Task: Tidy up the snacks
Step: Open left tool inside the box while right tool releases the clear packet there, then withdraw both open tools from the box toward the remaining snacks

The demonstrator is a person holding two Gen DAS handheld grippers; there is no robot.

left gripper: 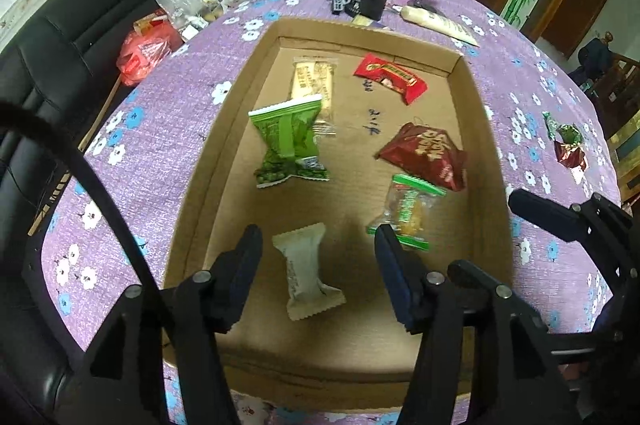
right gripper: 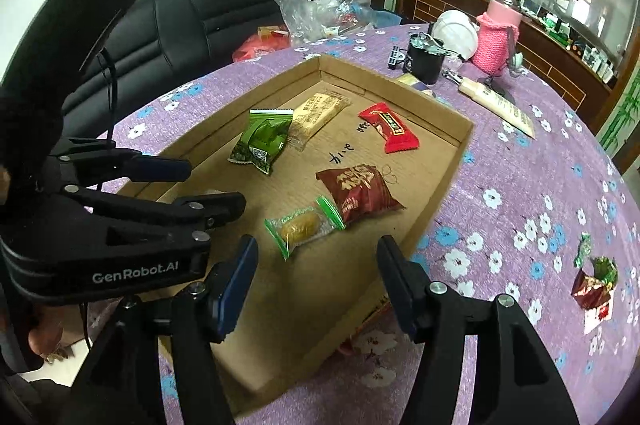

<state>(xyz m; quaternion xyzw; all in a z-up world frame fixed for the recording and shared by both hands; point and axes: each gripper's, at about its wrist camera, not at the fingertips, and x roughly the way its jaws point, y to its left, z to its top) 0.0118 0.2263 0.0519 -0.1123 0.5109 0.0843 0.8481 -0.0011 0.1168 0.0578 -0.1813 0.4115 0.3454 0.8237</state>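
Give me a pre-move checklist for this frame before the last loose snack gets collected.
1. Left gripper empty, fingers apart over the white wrapped bar: ok.
2. Right gripper empty, fingers apart: ok.
3. Shallow brown cardboard tray flat on the purple floral tablecloth: ok.
4. Six snacks inside the tray: ok.
5. Crumpled red and green wrapper in the tray: not ok, it lies on the cloth outside.
6. Whether that wrapper still holds food: cannot tell.
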